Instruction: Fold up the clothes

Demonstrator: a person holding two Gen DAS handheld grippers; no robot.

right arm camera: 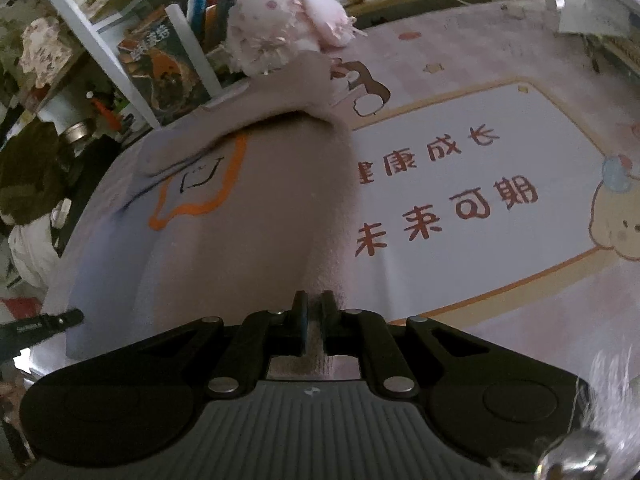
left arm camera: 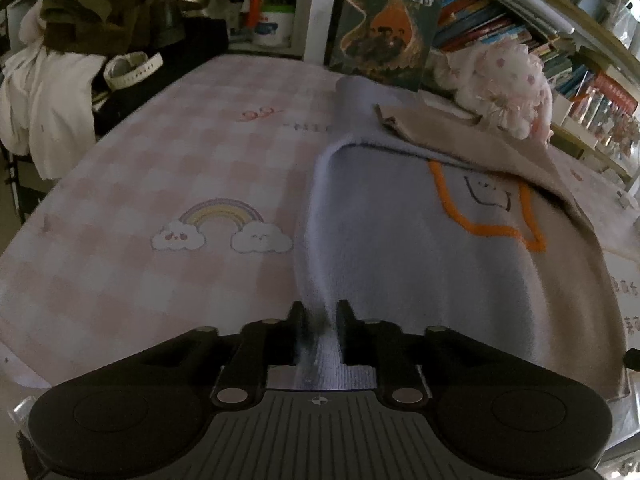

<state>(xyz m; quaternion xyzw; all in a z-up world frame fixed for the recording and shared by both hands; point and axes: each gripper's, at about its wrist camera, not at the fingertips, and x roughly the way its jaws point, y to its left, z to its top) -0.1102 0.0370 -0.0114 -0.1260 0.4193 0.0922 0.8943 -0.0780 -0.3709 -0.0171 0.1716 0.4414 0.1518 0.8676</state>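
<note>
You have the garment (left arm camera: 420, 264) by its near hem with both hands: the left gripper (left arm camera: 320, 320) is pinched on the pale blue corner, cloth bunched between its fingers, and the right gripper (right arm camera: 314, 306) is clamped tight on the beige corner, its jaws all but together with only fabric between them.

Take the orange outline (left arm camera: 484, 216) stitched on the front as your landmark. From it, the garment runs back toward you to the two held corners and away from you to a turned-over beige flap (left arm camera: 448, 136) just beyond it; so the long axis lies straight ahead of both grippers, and the coming fold, as I judge it, carries the near hem forward over that outline. Neither hand is clearly nearer (the left sits on the outline's left side, the right on its right). The garment lies flat on the pink checked mat (left arm camera: 180, 168).

Beyond the outline a pink plush toy (right arm camera: 276, 24) touches the far flap, and it could catch the hem. Farther left of the outline, a white tub (left arm camera: 274, 24) holds what seem to be pens.
</note>
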